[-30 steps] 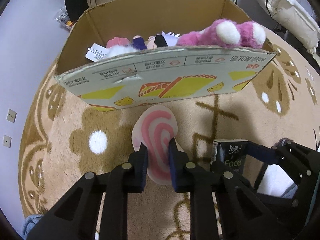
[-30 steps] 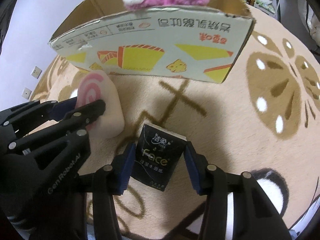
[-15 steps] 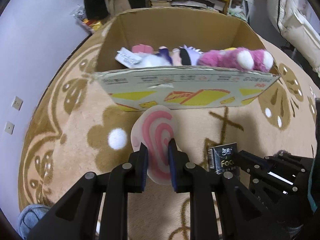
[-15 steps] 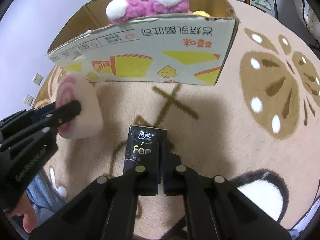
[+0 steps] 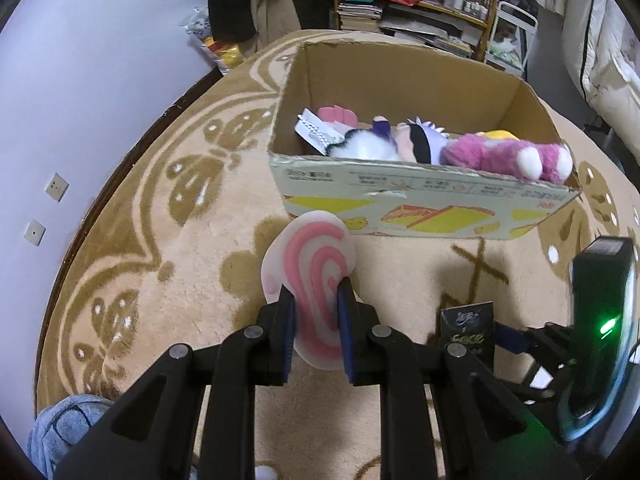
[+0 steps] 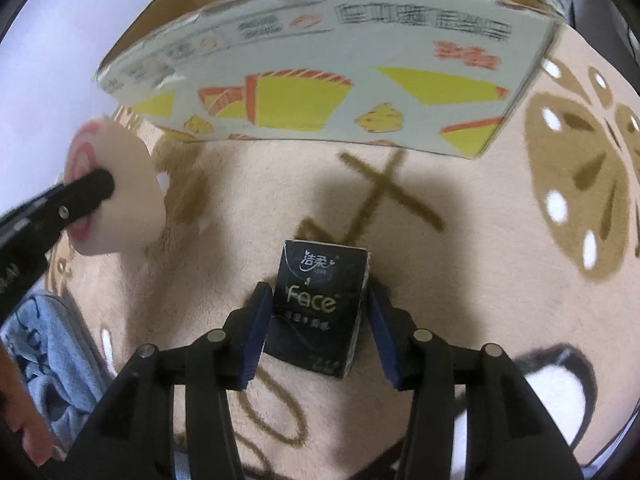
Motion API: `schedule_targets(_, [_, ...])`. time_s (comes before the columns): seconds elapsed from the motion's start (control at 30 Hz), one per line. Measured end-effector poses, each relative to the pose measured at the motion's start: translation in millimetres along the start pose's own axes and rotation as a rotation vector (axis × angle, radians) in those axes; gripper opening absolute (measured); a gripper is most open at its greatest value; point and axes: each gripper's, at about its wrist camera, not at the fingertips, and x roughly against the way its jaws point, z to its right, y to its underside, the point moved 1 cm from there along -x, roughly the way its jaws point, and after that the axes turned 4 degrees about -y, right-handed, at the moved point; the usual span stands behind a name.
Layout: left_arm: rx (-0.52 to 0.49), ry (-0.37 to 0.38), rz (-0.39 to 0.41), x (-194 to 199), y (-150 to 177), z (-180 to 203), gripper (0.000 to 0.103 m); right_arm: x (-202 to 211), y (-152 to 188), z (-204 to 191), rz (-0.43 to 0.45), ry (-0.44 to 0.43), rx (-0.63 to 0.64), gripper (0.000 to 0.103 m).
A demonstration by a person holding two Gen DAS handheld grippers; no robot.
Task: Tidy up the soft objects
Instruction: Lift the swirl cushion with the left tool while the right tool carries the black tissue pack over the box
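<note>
My left gripper (image 5: pixel 314 300) is shut on a pink-and-white swirl cushion (image 5: pixel 310 264) and holds it above the rug, short of the cardboard box (image 5: pixel 420 200). The cushion also shows in the right wrist view (image 6: pixel 120 188). The box holds several plush toys, among them a magenta one (image 5: pixel 508 156) lying on its front rim. My right gripper (image 6: pixel 318 312) is closed around a black "Face" tissue pack (image 6: pixel 320 300); the left pad touches it, and a slight gap shows at the right pad. The pack also shows in the left wrist view (image 5: pixel 466 330).
A beige rug (image 5: pixel 180 248) with brown patterns covers the floor. Shelves (image 5: pixel 420 8) with books stand behind the box. A white wall (image 5: pixel 60 80) runs along the left. Blue cloth (image 6: pixel 52 344) lies at the near left.
My left gripper has risen with the cushion, so the box inside shows more. My right gripper now shows the pack between wider-set pads and has moved closer to the box front.
</note>
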Motion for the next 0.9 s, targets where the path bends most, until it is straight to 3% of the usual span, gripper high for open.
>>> schedule_targets(0.03, [0.003, -0.006, 0.003, 0, -1, -1, 0.018, -4, -1, -4, -0.002, 0.009, 0.023, 0.05])
schedule_targets(0.07, [0.005, -0.012, 0.006, 0, -1, -2, 0.018, -8, -1, -8, -0.003, 0.041, 0.061, 0.039])
schedule_targets(0.1, [0.005, -0.019, 0.012, 1, -2, -3, 0.018, -10, -1, -12, 0.001, 0.095, 0.103, 0.021])
schedule_targets(0.17, [0.011, -0.025, 0.022, 2, -4, -4, 0.018, -12, 0, -18, 0.018, 0.176, 0.157, 0.021])
schedule_targets(0.33, [0.027, -0.043, 0.063, 15, -8, -11, 0.018, 15, 0, -9, 0.094, 0.117, 0.096, 0.02])
schedule_targets(0.53, [0.037, -0.07, 0.167, 45, -16, -20, 0.018, 72, -1, -5, 0.266, 0.065, 0.062, 0.02])
schedule_targets(0.67, [0.039, -0.062, 0.265, 67, -24, -22, 0.018, 106, -4, -9, 0.39, 0.034, 0.066, 0.02])
schedule_targets(0.9, [0.047, -0.024, 0.372, 87, -38, -21, 0.018, 128, -27, -16, 0.505, -0.01, 0.075, 0.02])
